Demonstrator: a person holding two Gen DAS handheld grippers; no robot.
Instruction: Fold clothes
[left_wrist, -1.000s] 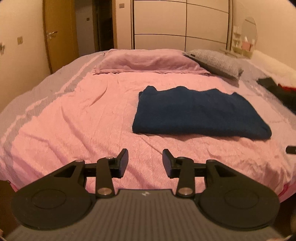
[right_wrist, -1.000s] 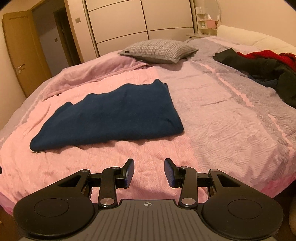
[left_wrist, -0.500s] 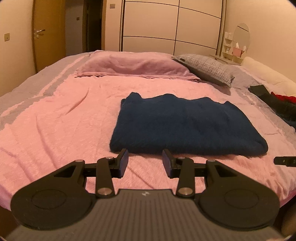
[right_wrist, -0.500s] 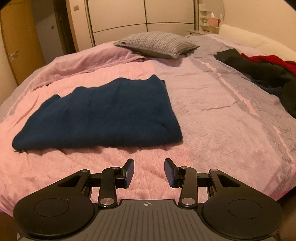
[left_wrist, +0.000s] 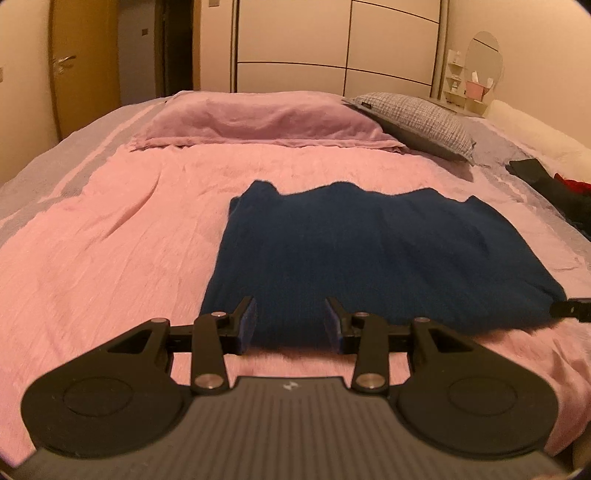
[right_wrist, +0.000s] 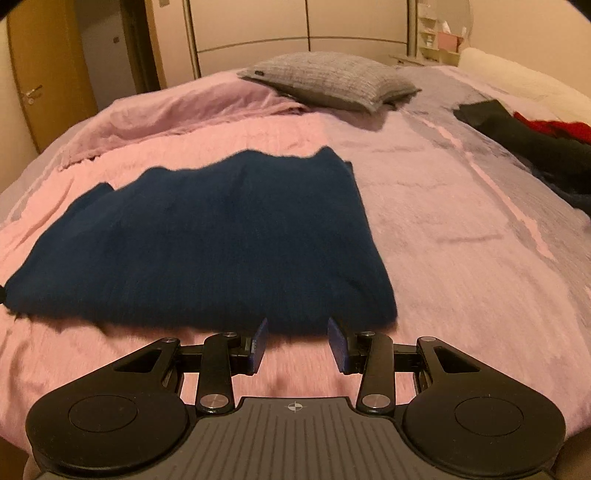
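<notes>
Right wrist view: my right gripper (right_wrist: 297, 341) and left gripper (left_wrist: 290, 320) gape empty by navy sweater (right_wrist: 207, 236), grey pillow (right_wrist: 328, 79) and dark clothes pile (right_wrist: 528, 147) beyond.

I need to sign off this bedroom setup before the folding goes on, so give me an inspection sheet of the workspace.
Surface: pink bedspread, wrinkled, with grey striped edges.
Job's things: dark blue garment lying flat, partly folded, near the bed's front edge.
Clutter: pile of black and red clothes at the bed's right side; grey pillow and mauve pillow at the head.
Grippers: left hand-held gripper and right hand-held gripper both open, empty, at the garment's near edge.
Cables: nothing seen.
Surroundings: wardrobe, wooden door, small shelf with a round mirror.
</notes>
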